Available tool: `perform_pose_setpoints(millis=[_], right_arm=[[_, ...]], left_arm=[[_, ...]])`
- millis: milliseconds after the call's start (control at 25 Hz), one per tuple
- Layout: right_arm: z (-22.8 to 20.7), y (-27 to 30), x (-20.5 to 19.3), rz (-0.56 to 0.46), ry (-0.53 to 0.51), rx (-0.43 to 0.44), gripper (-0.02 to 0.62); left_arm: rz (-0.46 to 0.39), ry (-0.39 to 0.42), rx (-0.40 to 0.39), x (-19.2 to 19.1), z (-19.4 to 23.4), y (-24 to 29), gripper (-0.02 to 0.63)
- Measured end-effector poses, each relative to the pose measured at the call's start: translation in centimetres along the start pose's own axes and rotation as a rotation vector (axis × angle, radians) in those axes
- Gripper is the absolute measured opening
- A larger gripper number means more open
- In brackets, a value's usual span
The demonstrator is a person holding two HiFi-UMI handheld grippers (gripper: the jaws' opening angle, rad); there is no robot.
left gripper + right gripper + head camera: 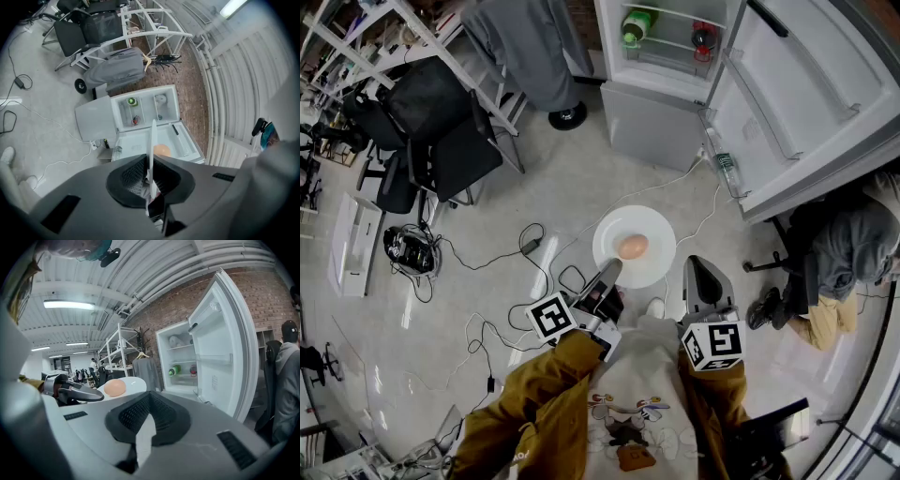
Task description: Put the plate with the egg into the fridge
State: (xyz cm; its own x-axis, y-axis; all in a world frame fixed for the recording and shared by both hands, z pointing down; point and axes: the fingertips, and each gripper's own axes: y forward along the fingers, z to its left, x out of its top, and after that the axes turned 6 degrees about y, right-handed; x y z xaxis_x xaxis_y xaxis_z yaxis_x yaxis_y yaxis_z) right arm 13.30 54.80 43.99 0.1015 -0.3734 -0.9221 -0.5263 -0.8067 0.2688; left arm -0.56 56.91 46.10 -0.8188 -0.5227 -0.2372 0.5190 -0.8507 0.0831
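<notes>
White plate with a pale brown egg at its middle is held out above the floor in the head view, near the open fridge. The left gripper meets the plate's near left rim. The right gripper sits just beside the plate's right edge, apart from it. The fridge door swings wide to the right. A green bottle lies on a fridge shelf. A seated person is at the right, black chairs stand at the left, and cables trail over the floor.

From the left gripper view, the plate is seen edge-on, standing as a thin white line between the two jaws. The left gripper is clamped on the plate's rim. The egg peeks out just right of the line. Beyond are the fridge and a grey coat on a hanger.

From the right gripper view, the right gripper has its jaws narrowly parted, a pale wedge of gap between them and nothing gripped. The plate and egg lie off to the left, with the left gripper at the plate's side. Ahead, the fridge stands with its door wide, the green bottle on a shelf, and the person at the far right.
</notes>
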Motion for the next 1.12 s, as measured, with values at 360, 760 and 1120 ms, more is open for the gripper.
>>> perform_pose_setpoints(millis=[360,760,1120], right_arm=[[-0.6,-0.2,-0.6,0.004,0.008,0.011,0.005],[-2.0,-1.0,-0.6,0.014,0.009,0.018,0.005],[-4.1,-1.9,-0.4,0.000,0.032,0.040,0.006]], left_arm=[[-0.009,-0.009,0.017,-0.9,0.1,-0.1,0.026],[-0.002,0.007,0.022,-2.2,-0.4,1.0,0.026],[-0.006,0.031,0.035,-3.9,-0.6,2.5,0.026]])
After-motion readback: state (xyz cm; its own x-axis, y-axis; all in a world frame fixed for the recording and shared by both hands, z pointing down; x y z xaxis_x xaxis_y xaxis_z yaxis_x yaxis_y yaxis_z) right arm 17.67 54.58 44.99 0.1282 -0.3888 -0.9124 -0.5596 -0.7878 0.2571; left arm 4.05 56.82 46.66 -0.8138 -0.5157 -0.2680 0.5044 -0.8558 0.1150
